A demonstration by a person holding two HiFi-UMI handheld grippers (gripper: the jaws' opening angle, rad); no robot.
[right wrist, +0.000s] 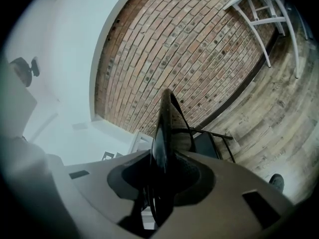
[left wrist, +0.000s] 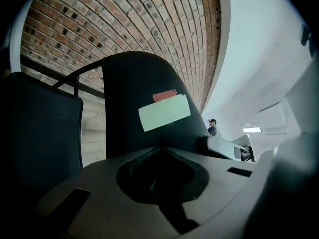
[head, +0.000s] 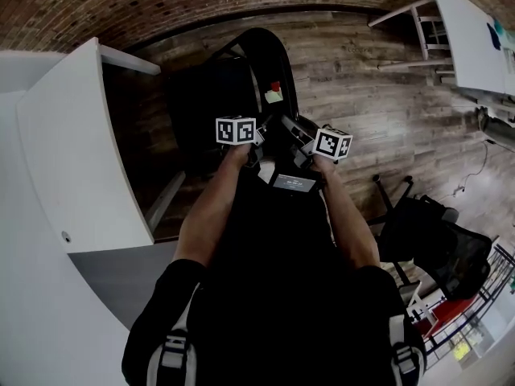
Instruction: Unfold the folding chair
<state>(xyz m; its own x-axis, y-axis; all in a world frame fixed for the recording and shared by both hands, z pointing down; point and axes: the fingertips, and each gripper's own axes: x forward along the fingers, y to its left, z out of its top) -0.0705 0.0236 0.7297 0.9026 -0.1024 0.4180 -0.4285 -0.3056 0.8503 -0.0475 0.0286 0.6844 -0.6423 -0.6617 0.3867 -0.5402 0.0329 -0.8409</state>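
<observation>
Grip comes from the right gripper (right wrist: 164,158), its jaws clamped on the thin edge of the black plastic folding chair (right wrist: 167,118), which stands on the brown wood-plank floor (head: 354,79) beside a white table (head: 72,151). The left gripper (left wrist: 159,151) has its jaws pressed together on nothing, close by the chair's curved back, which bears a pale green paper label (left wrist: 164,112) under red tape (left wrist: 164,95)

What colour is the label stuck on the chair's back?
Pale green label, red strip above; clearest in the left gripper view.
</observation>
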